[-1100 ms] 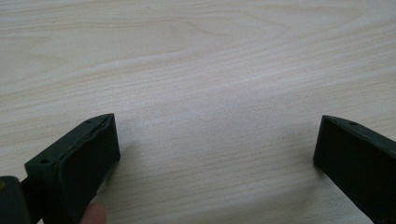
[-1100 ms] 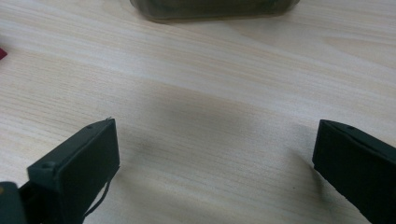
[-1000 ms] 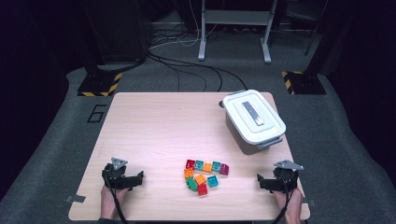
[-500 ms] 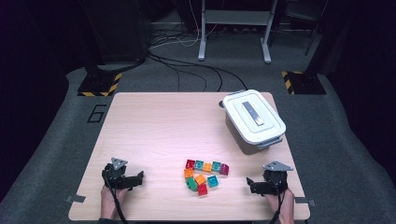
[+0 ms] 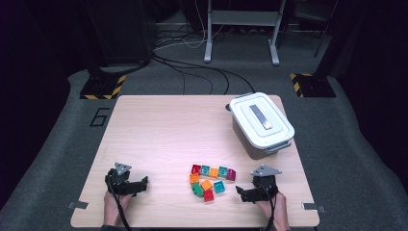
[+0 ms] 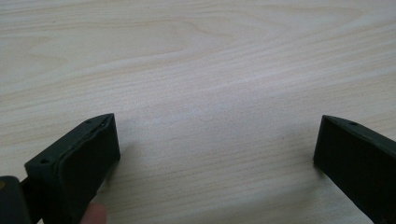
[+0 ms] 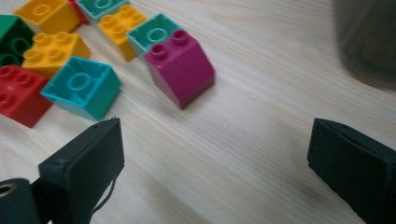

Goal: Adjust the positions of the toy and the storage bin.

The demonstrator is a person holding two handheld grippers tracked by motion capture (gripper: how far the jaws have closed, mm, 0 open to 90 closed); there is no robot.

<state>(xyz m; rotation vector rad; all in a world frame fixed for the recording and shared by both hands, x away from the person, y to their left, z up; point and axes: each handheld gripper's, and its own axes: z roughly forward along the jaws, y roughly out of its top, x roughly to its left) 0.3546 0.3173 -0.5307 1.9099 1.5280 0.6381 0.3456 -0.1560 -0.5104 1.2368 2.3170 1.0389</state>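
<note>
Jaws on my right gripper stand wide apart with nothing between them, low over the bench, because I am lining up on the bricks just ahead and to its left; the magenta brick lies nearest, the teal one beside it. My left gripper rests parted over bare wood, well apart from the pile, kept out of the way. Beyond the right gripper sits the lidded white box, probably where the bricks go. Compared with half a second ago, the right gripper has slid closer to the pile; the left has not moved.
</note>
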